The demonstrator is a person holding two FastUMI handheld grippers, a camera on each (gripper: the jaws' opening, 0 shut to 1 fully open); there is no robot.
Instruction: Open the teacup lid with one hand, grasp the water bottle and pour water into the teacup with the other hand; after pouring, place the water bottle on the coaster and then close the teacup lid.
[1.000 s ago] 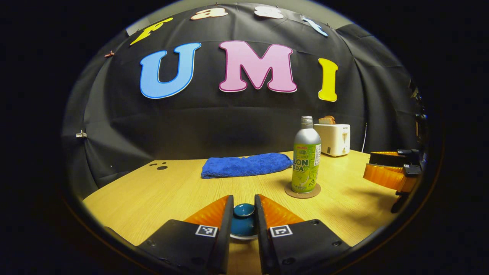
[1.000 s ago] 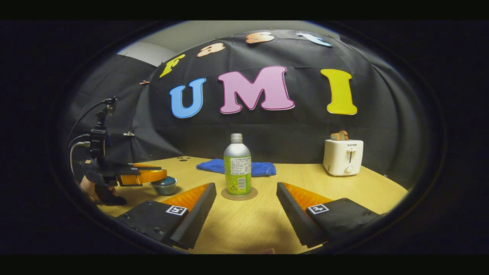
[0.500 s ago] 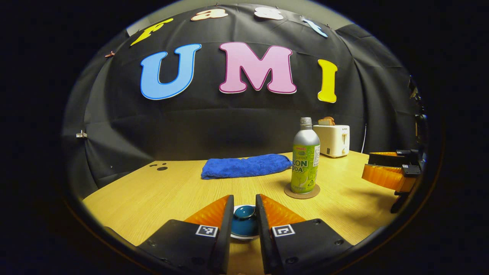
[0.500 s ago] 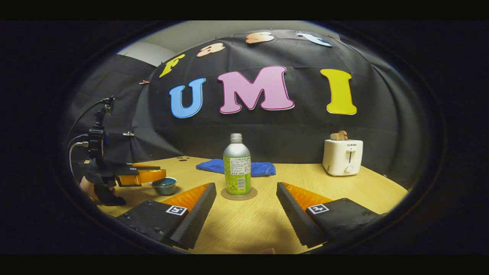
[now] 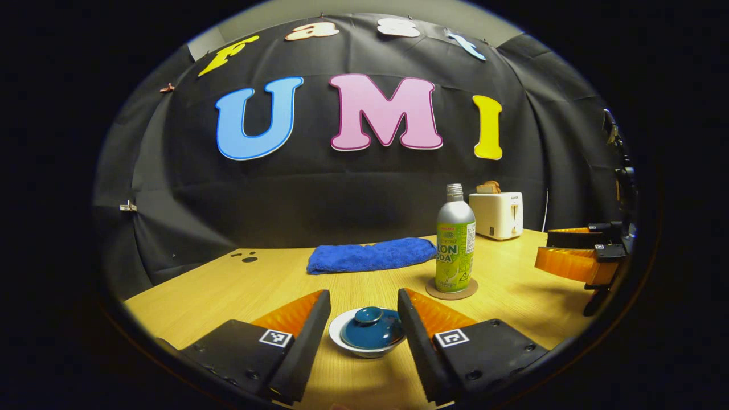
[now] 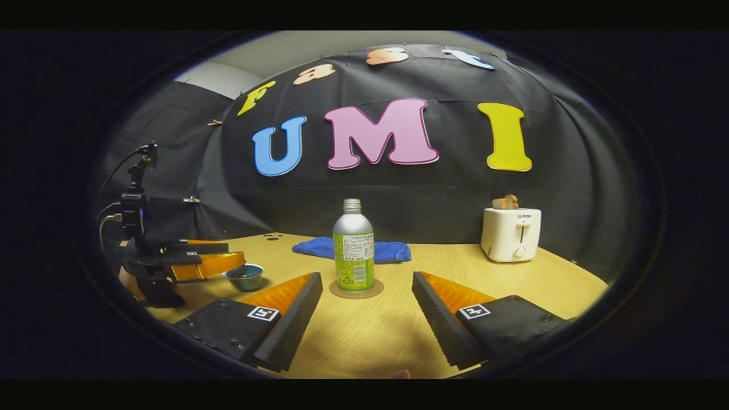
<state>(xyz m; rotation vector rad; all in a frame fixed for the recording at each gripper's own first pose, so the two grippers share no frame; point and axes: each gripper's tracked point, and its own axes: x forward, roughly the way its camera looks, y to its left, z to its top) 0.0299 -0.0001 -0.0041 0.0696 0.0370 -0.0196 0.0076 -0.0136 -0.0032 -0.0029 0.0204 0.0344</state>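
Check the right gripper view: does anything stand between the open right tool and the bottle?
Nothing visible does. The bottle stands on its coaster, straight ahead of the right tool, with bare table between.

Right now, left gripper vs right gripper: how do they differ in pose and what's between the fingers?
The left gripper brackets the lidded teacup, its fingers apart from the lid; the right gripper has bare table between its fingers. The left gripper is right at its target; the right gripper sits short of the water bottle on its coaster. Shared: both are open and hold nothing.
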